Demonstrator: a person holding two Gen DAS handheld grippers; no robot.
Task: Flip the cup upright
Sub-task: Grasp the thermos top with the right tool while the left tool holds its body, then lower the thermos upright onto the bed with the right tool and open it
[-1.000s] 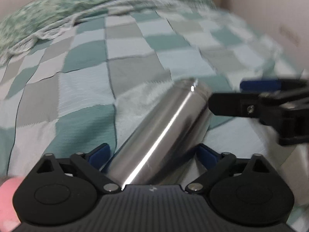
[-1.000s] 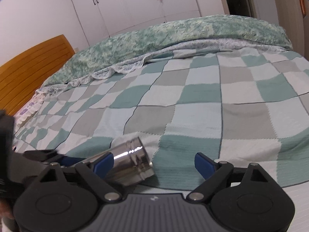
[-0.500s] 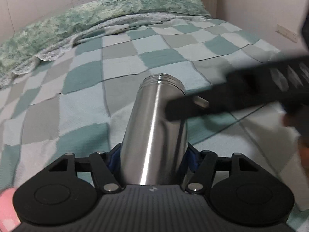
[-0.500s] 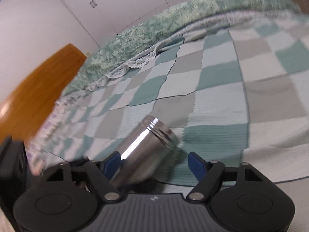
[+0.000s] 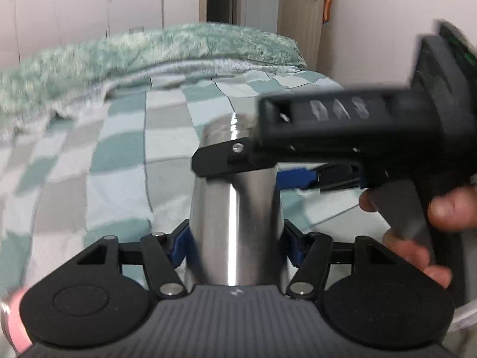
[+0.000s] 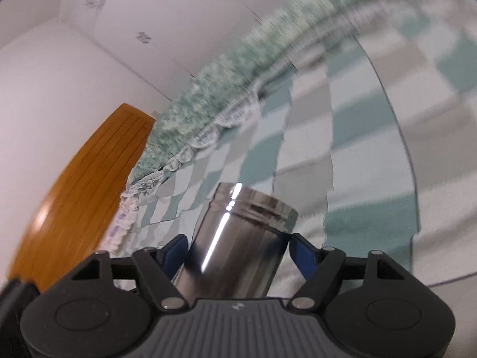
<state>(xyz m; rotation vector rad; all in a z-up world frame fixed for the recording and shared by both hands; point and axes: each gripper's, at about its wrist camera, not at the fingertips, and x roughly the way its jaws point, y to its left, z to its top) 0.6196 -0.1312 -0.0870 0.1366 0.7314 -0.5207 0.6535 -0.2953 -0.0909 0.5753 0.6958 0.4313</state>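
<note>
cup (image 5: 235, 214) got swung up off the bed (image 5: 119, 155), both grippers, left gripper (image 5: 235, 238) and right gripper (image 6: 238, 247), clamped on it mid-frame, nearly upright.

A home bedroom. A bed covered by a teal, grey and white checkered blanket (image 5: 125, 161) fills the view; beyond the bed lie a green patterned duvet (image 5: 149, 50), white wardrobe doors (image 5: 74, 9), a wooden headboard (image 6: 77, 185) and a room door (image 5: 298, 15).

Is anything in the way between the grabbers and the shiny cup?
Nothing visible. The left gripper already clamps the steel cup low on its body, and the right gripper has its blue pads either side of the cup near its threaded end.
</note>
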